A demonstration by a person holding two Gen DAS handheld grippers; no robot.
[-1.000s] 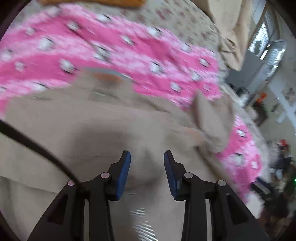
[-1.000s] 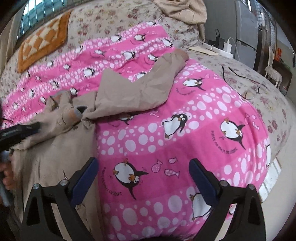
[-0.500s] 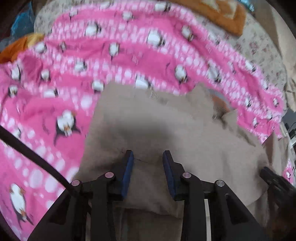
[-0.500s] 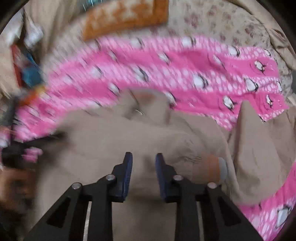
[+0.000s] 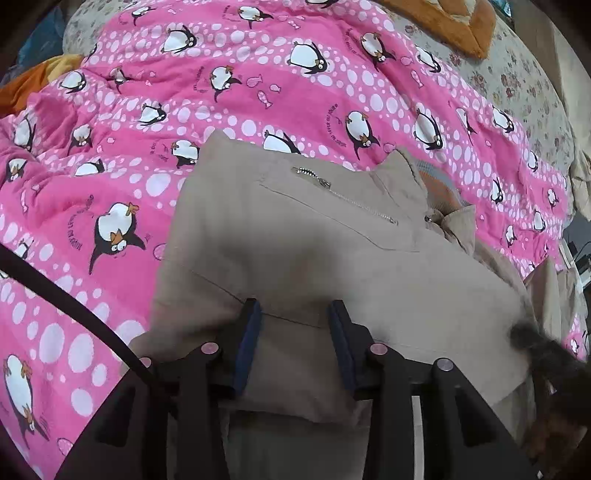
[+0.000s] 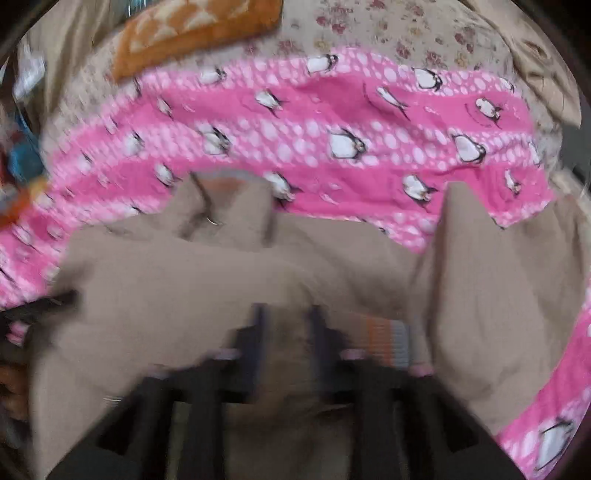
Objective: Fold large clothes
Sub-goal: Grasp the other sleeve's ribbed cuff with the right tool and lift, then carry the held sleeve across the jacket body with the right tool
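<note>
We see a large beige jacket (image 5: pixel 332 258) spread on a bed, lying on top of a pink blanket (image 5: pixel 277 92) printed with penguins and white dots. The jacket is a plain tan cloth, soft and creased. In the left wrist view a silver zip (image 5: pixel 343 195) runs slantwise across its chest, with a stitched seam below it, and the collar stands up at the far edge, showing an orange and grey striped lining (image 5: pixel 439 184). In the right wrist view, which is blurred, one sleeve (image 6: pixel 476 266) lies out to the right over the pink blanket, and a ribbed cuff with orange and grey stripes (image 6: pixel 388 343) sits just beside the right tongs.

Our left tongs (image 5: pixel 295 343) are gripping a fold of the jacket: the cloth is bunched up between the blue pads (image 5: pixel 247 339) and hangs down below them. Our right tongs (image 6: pixel 284 332) have just been opening after closing; beige cloth lies between their fingers, but the blur keeps us from telling whether the pads press on it.

Beyond the blanket lies a floral bedsheet (image 5: pixel 517 81), with an orange cushion (image 6: pixel 192 33) at the far side of the bed.
</note>
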